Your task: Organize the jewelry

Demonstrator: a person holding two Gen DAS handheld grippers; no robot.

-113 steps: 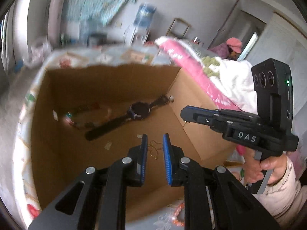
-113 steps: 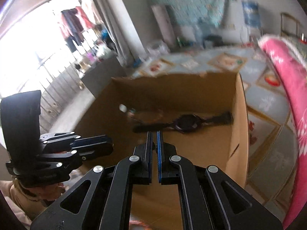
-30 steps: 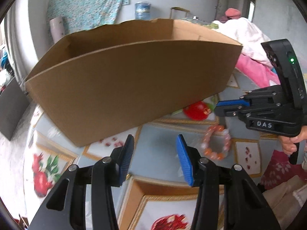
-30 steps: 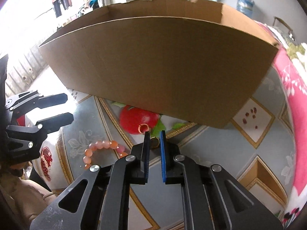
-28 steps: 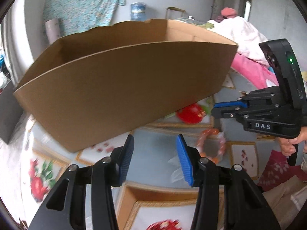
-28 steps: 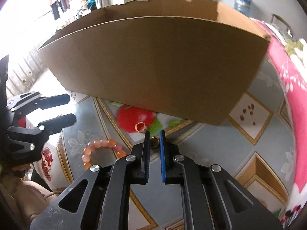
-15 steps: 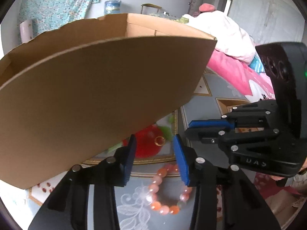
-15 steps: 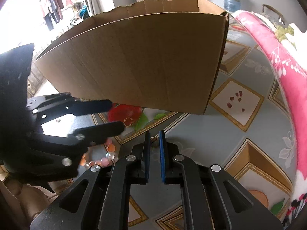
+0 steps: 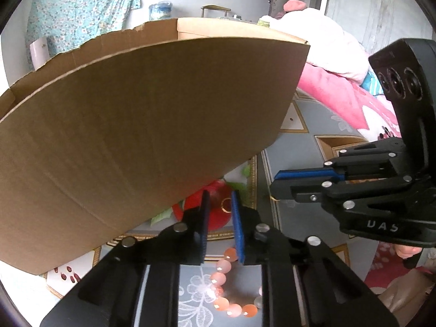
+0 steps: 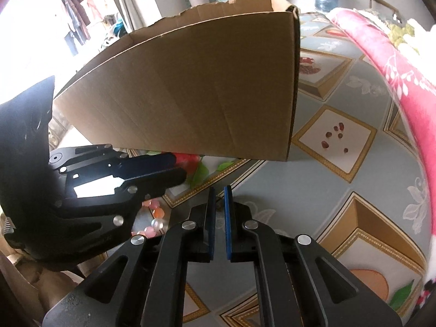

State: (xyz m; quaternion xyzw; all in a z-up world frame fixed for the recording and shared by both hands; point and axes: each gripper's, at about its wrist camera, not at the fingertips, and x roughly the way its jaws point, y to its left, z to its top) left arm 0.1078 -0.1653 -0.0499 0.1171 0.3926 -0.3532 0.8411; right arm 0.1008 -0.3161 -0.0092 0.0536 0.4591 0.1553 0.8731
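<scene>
**Grippers low beside the box, ring framed between the left fingers**

A patterned mat [image 10: 335, 147] with gold-edged squares and fruit prints is spread as the working surface. A tall cardboard box [image 9: 141, 125] is stood on it, filling most of both views. A pink blanket [image 10: 403, 62] is seen along the right edge; a flowered curtain [image 9: 81, 8] is hung on the far wall.

The left gripper [image 9: 220, 204] is held part-open, a moderate gap between its blue pads, nothing gripped. A small gold ring [image 9: 226, 205] is seen in that gap, lying on the mat's red fruit print near the box's base; contact cannot be judged. A bead bracelet [image 9: 231, 288] lies on the mat under the left gripper.

The right gripper [image 10: 219, 190] is nearly closed, a narrow slit left between the pads; whether anything is pinched cannot be told.
</scene>
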